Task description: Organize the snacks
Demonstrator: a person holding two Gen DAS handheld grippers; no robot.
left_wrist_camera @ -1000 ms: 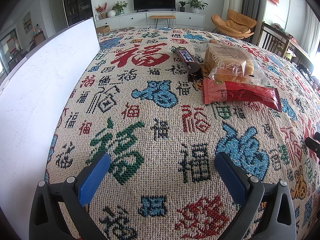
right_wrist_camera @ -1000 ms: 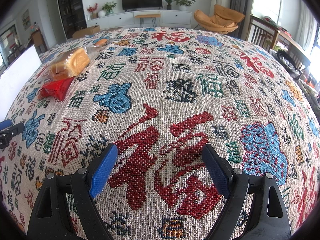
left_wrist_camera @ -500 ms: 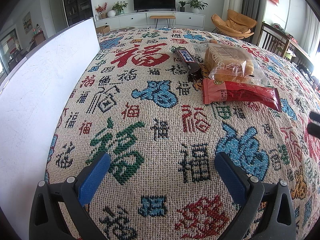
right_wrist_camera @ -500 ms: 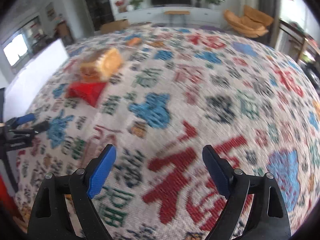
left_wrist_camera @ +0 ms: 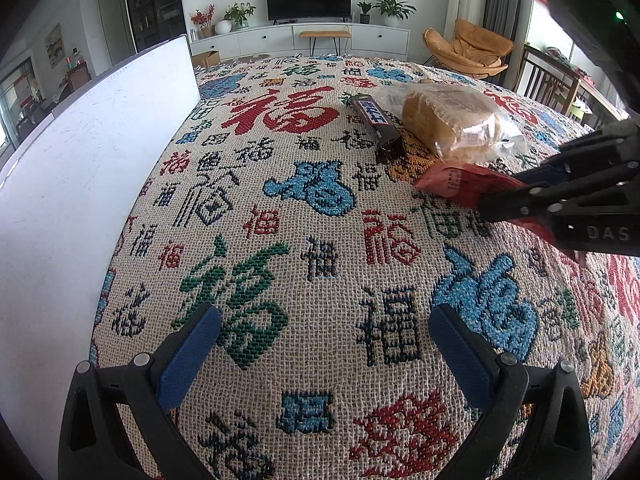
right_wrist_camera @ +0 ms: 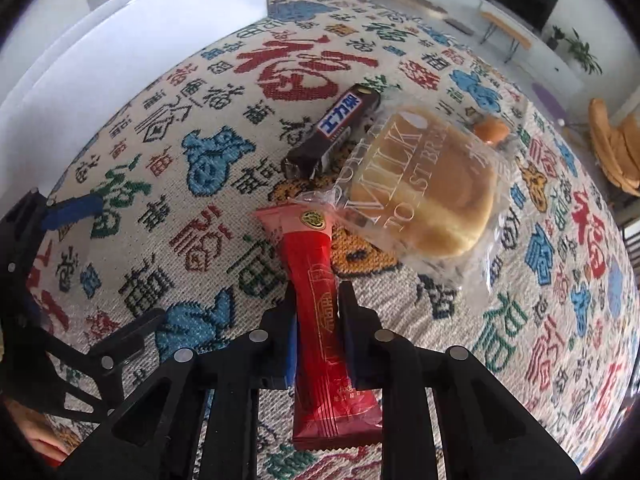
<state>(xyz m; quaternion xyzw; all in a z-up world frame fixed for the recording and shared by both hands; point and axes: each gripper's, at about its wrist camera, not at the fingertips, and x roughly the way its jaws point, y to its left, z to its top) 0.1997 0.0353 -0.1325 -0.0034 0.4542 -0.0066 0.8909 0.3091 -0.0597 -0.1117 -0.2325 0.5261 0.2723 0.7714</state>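
Between right gripper (right_wrist_camera: 318, 320) pads: red snack packet (right_wrist_camera: 320, 280), clamped mid-length, long axis 12-to-6.
Left gripper (left_wrist_camera: 320, 344): wide open, empty; packet at 2 o'clock.

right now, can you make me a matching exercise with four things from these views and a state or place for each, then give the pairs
Things:
1. red snack packet
2. chocolate bar
3. milk toast bread bag
4. left gripper

States or places:
A. open over bare cloth, holding nothing
B. clamped between the right gripper pads
C. clear wrapper, lying beside the dark bar
D. dark wrapper with a blue and white label, nearest the white board

Pairs: 1-B, 2-D, 3-C, 4-A
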